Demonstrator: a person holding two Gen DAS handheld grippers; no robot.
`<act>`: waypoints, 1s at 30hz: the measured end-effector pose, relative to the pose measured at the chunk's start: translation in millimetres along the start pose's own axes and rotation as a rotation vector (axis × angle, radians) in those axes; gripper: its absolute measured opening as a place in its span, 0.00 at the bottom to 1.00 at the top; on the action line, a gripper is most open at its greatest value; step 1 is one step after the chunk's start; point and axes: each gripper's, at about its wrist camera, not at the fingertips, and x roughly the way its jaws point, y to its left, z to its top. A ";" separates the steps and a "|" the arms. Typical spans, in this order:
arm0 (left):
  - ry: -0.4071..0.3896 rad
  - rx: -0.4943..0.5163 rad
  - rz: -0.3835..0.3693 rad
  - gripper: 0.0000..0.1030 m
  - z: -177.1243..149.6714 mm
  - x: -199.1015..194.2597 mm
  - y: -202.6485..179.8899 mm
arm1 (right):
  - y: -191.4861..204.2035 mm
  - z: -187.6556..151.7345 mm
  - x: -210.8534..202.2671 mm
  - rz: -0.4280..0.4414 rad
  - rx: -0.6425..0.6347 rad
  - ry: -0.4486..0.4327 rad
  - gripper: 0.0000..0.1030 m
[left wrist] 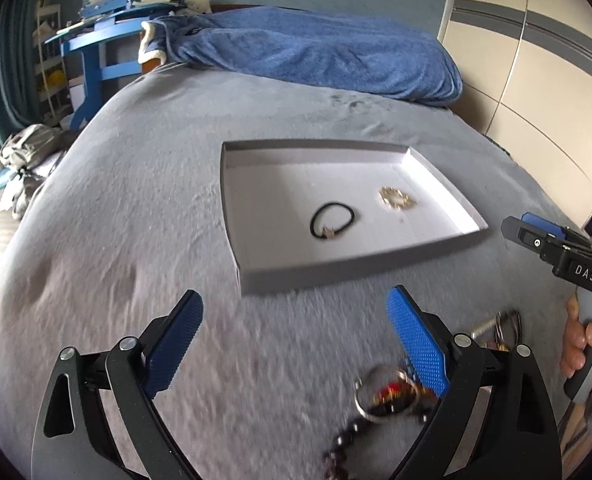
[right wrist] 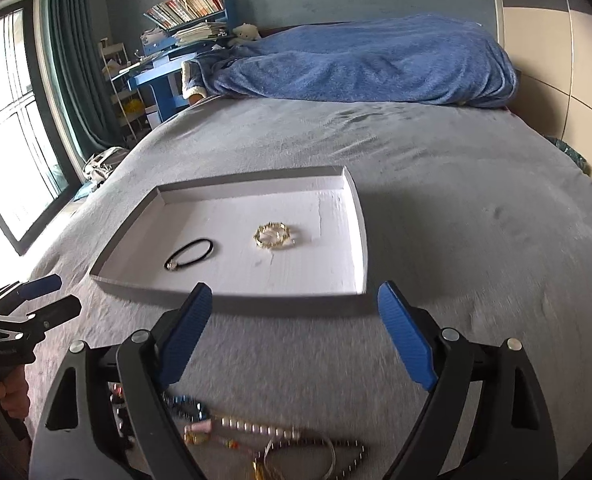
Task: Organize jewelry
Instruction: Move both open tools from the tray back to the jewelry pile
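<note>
Left gripper (left wrist: 293, 316) jaws wide, empty. Right gripper (right wrist: 296, 308) jaws wide, empty. Both above grey bedspread (right wrist: 456, 208), behind shallow white cardboard tray (right wrist: 362, 240). In tray: black elastic hair tie (right wrist: 189, 254), gold beaded bracelet (right wrist: 273, 235), apart. Loose pile of bead bracelets and chains (right wrist: 255, 436) on bedspread under grippers.

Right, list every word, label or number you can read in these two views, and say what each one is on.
"DAS": white letters on the black body of the right gripper, seen in the left wrist view.
Small print on the black body of the left gripper, in the right wrist view: too small and blurred to read.
Spines of the books on the blue shelf: too small to read.
No text shows on the white tray.
</note>
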 end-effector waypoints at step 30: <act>0.042 0.043 0.016 0.90 -37.8 -10.7 -20.4 | -29.8 -73.2 -36.0 -0.117 0.021 0.087 0.82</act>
